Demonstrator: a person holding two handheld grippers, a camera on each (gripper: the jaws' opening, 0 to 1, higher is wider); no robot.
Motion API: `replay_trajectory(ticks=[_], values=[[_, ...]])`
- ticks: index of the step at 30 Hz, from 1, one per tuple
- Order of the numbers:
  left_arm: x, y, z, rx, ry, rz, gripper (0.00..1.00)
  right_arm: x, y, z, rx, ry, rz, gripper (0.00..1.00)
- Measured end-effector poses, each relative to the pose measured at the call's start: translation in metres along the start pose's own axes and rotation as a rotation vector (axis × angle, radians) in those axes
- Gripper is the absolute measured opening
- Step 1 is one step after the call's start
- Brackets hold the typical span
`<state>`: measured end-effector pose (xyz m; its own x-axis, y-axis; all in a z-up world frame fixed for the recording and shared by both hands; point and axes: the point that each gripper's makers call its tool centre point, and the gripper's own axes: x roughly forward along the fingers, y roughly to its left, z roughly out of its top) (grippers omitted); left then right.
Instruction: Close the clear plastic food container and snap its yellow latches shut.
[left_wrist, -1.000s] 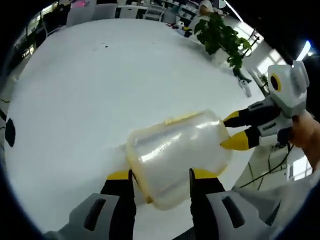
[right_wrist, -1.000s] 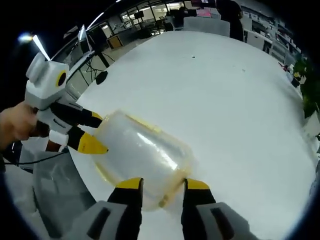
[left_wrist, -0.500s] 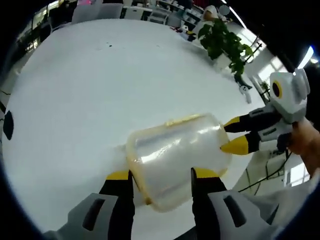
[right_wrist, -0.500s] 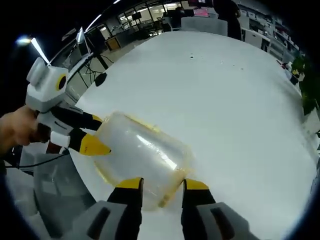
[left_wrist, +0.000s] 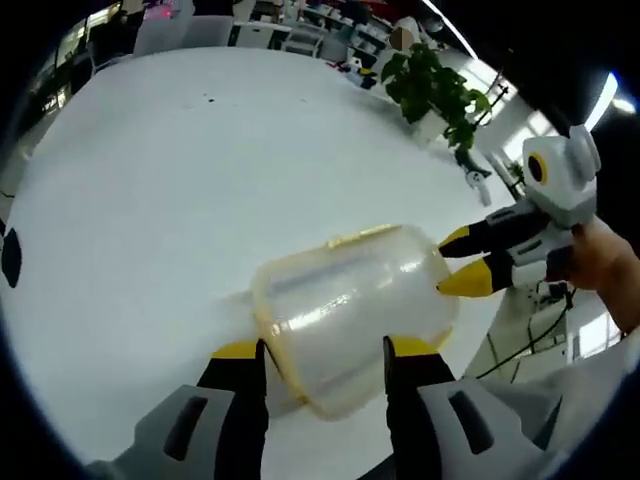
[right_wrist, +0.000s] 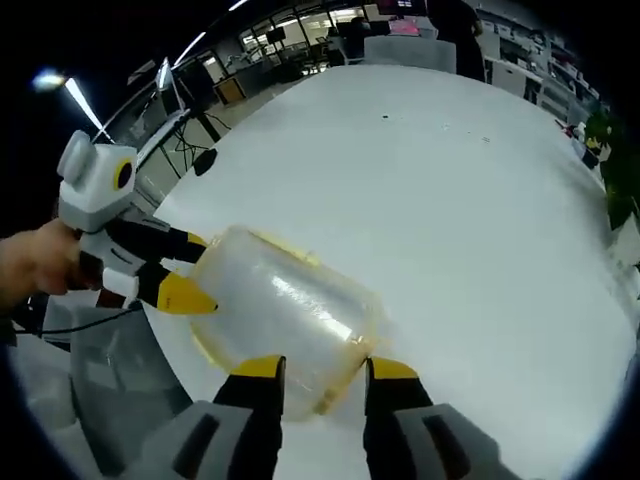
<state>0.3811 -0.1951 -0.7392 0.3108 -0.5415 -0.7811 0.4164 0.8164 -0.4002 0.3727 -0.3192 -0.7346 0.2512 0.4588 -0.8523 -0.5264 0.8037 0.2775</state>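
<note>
Container (left_wrist: 350, 315) gripped at both ends near the white table (left_wrist: 150, 200) edge.
My left gripper (left_wrist: 325, 375) and right gripper (right_wrist: 315, 385) each pinch an end; I should squeeze evenly on the yellow latches, keeping the lid square.

A large white table (left_wrist: 150, 200) with a smooth, glossy top spans most of both views. In the left gripper view the clear plastic food container (left_wrist: 350, 310) lies on it at lower centre, near the table's edge. In the right gripper view the same container (right_wrist: 285, 315) sits lower left of centre. A few tiny dark specks (right_wrist: 385, 117) dot the far surface.
</note>
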Motion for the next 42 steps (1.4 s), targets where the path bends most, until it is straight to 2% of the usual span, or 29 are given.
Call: replay_trajectory(ticks=[3,6,11,13,14,16,19,21,24,27,28,30,31,32,33,34,35,36,40,42], values=[[-0.006,0.007,0.009,0.037,-0.038,0.023,0.37,-0.005,-0.002,0.000,-0.028,0.001,-0.009,0.22],[-0.012,0.009,0.016,0.080,-0.061,0.022,0.39,-0.008,0.000,0.003,-0.052,-0.023,0.011,0.24],[-0.018,0.004,0.023,0.135,-0.079,0.004,0.39,-0.008,-0.006,-0.003,-0.117,0.004,-0.001,0.24],[-0.022,0.006,0.031,0.174,-0.105,0.021,0.38,-0.010,-0.007,-0.003,-0.125,0.006,-0.002,0.24],[-0.024,0.005,0.035,0.231,-0.116,0.023,0.37,-0.013,-0.007,-0.001,-0.134,-0.003,0.001,0.23],[-0.028,0.001,0.042,0.317,-0.141,0.013,0.33,-0.018,-0.009,0.003,-0.183,-0.017,0.000,0.21],[-0.032,-0.011,0.052,0.434,-0.185,-0.035,0.17,-0.023,-0.008,0.009,-0.217,-0.030,0.007,0.18],[-0.032,-0.012,0.055,0.449,-0.183,-0.019,0.17,-0.026,-0.005,0.014,-0.228,-0.051,0.027,0.19],[-0.030,-0.021,0.059,0.474,-0.197,-0.056,0.11,-0.027,-0.001,0.021,-0.282,-0.066,0.039,0.14],[-0.027,-0.028,0.060,0.515,-0.192,-0.072,0.06,-0.029,0.006,0.026,-0.319,-0.075,0.058,0.12],[-0.026,-0.032,0.059,0.527,-0.187,-0.092,0.00,-0.030,0.009,0.028,-0.341,-0.087,0.067,0.10],[-0.023,-0.037,0.053,0.638,-0.162,-0.102,0.00,-0.028,0.014,0.031,-0.427,-0.099,0.088,0.04],[-0.020,-0.044,0.049,0.666,-0.154,-0.133,0.00,-0.026,0.016,0.031,-0.455,-0.107,0.092,0.00],[-0.017,-0.051,0.048,0.670,-0.169,-0.155,0.00,-0.024,0.017,0.030,-0.477,-0.106,0.099,0.00],[-0.015,-0.055,0.046,0.714,-0.166,-0.163,0.00,-0.023,0.019,0.030,-0.489,-0.106,0.105,0.00],[-0.012,-0.053,0.043,0.764,-0.150,-0.137,0.00,-0.021,0.023,0.031,-0.502,-0.116,0.116,0.00],[-0.009,-0.056,0.039,0.796,-0.137,-0.143,0.00,-0.020,0.026,0.033,-0.525,-0.122,0.127,0.00],[-0.007,-0.064,0.038,0.828,-0.150,-0.173,0.00,-0.020,0.029,0.034,-0.553,-0.120,0.132,0.00],[-0.002,-0.069,0.033,0.859,-0.133,-0.186,0.00,-0.017,0.037,0.039,-0.606,-0.122,0.141,0.00],[0.002,-0.068,0.030,0.890,-0.118,-0.181,0.00,-0.013,0.043,0.044,-0.670,-0.136,0.170,0.00]])
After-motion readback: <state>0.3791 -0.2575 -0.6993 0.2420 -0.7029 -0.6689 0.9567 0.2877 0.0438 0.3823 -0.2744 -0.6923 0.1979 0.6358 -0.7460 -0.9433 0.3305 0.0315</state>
